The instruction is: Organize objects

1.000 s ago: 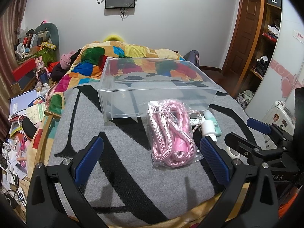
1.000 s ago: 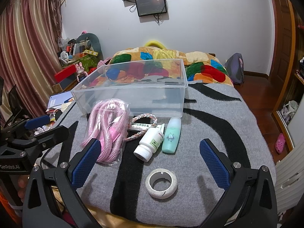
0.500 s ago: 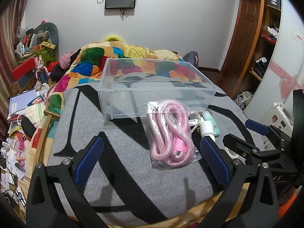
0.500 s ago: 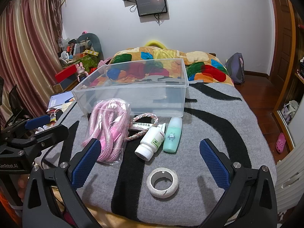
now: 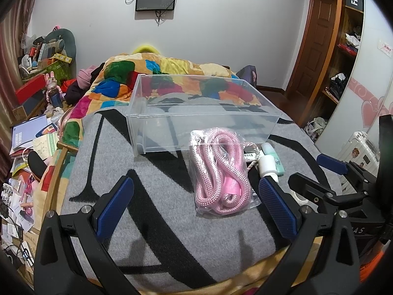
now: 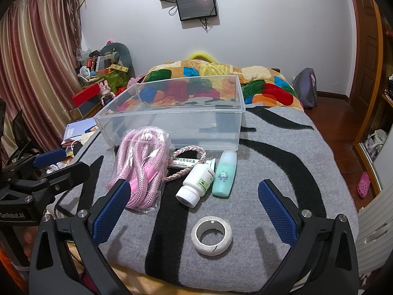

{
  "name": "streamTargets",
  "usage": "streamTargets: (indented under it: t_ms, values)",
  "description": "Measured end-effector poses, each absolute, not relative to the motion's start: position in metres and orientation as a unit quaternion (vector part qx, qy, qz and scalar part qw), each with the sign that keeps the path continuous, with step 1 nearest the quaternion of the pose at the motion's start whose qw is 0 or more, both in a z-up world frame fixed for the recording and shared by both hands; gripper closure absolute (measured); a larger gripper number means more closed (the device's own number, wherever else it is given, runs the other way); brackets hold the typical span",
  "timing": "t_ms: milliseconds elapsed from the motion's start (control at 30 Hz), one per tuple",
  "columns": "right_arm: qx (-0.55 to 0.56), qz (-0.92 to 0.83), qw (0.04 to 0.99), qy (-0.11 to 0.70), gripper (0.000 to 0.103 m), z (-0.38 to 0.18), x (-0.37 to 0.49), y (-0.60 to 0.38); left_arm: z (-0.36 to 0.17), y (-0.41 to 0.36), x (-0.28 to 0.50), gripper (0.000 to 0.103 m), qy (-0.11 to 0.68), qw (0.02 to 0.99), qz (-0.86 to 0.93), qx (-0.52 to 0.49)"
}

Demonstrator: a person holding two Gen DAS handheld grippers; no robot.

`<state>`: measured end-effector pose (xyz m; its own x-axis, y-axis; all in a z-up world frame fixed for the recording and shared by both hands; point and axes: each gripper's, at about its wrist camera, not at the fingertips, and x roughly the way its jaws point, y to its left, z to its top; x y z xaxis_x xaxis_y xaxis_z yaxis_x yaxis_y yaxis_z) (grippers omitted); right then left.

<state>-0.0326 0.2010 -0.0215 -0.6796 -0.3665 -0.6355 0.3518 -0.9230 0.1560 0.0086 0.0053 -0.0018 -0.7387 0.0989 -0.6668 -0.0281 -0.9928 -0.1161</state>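
A clear plastic bin (image 5: 196, 113) (image 6: 176, 113) stands empty on the grey and black blanket. In front of it lie a bagged pink rope (image 5: 219, 172) (image 6: 142, 164), a braided bracelet (image 6: 186, 158), a white tube (image 6: 186, 162), a white pill bottle (image 6: 196, 184) (image 5: 267, 163), a green bottle (image 6: 224, 174) (image 5: 273, 156) and a roll of white tape (image 6: 211, 235). My left gripper (image 5: 196, 206) is open and empty, just short of the rope. My right gripper (image 6: 194, 211) is open and empty, above the tape roll.
A colourful quilt (image 5: 159, 73) lies behind the bin. Clutter, books and boxes fill the floor left of the bed (image 5: 27, 127). A white suitcase (image 5: 361, 150) and wardrobe stand at the right. The blanket's front edge (image 6: 196, 280) is close below my fingers.
Both grippers have edged slightly forward toward the objects. The objects and the bin have not moved. Both grippers stay open.
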Motion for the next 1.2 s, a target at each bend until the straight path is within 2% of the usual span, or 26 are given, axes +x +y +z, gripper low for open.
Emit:
streamTargets:
  t_ms: [700, 767, 800, 933, 1133, 1200]
  values:
    - [0.346, -0.92, 0.184, 0.006, 0.0, -0.025, -0.027, 0.209, -0.002, 0.008, 0.004, 0.0, -0.042, 0.038, 0.931, -0.36]
    - [0.346, -0.921, 0.176, 0.017, 0.0, -0.029, -0.023, 0.214, -0.003, 0.01, -0.001, 0.014, -0.043, 0.044, 0.929, -0.366]
    - [0.347, -0.921, 0.175, 0.021, 0.001, -0.03, -0.021, 0.216, -0.004, 0.011, -0.004, 0.017, -0.043, 0.048, 0.927, -0.37]
    - [0.354, -0.919, 0.169, 0.029, 0.001, -0.041, -0.014, 0.227, -0.009, 0.019, -0.019, 0.02, -0.04, 0.057, 0.919, -0.389]
    - [0.368, -0.912, 0.179, 0.024, 0.017, -0.051, -0.017, 0.229, -0.024, 0.038, -0.044, 0.019, -0.025, 0.056, 0.906, -0.419]
    - [0.375, -0.908, 0.187, 0.017, 0.026, -0.055, -0.021, 0.228, -0.033, 0.045, -0.051, 0.017, -0.01, 0.043, 0.903, -0.428]
